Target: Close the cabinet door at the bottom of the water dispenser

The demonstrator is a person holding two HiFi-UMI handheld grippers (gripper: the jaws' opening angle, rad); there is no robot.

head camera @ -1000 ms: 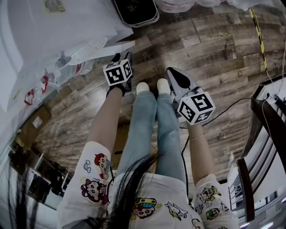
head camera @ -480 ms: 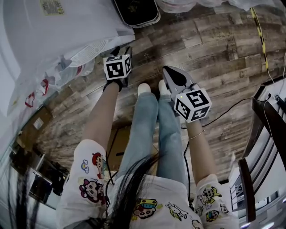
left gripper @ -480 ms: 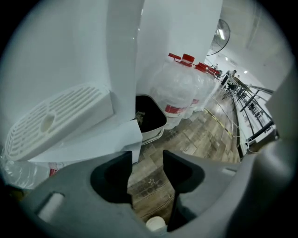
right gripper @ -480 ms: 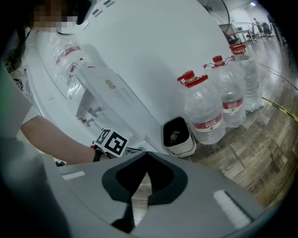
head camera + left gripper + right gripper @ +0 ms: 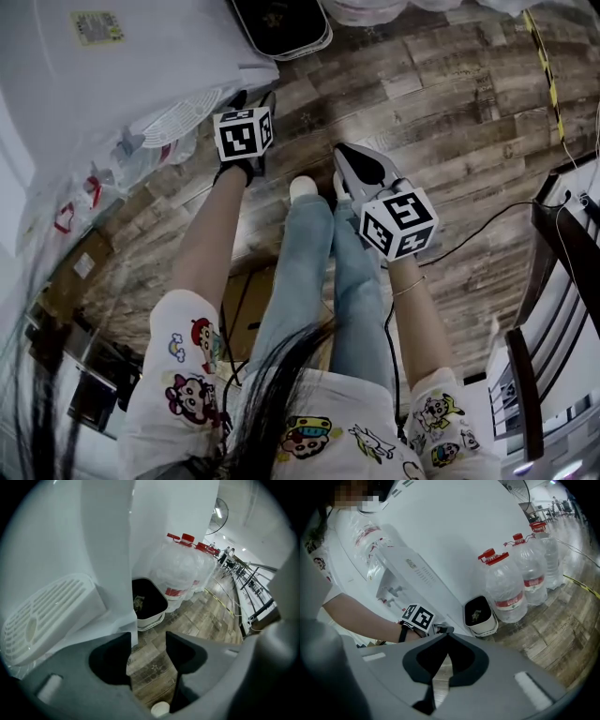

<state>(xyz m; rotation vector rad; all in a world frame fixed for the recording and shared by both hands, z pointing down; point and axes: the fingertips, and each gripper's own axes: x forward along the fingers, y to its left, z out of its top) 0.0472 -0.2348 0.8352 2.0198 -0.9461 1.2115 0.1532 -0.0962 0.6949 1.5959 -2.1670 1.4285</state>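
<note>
While left tool point(image 5: 149, 639) just opened round door edge point(image 5: 132, 597), right tool point(image 5: 446, 636) clenched, bottle labels point(image 5: 508, 603) red (unreadable).

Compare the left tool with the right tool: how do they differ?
The left tool has jaws apart, just opened wider, a white panel edge beside one; the right tool has jaws together, empty. The left tool is close against the white dispenser; the right tool hangs over wood floor. Both carry a marker cube.
</note>
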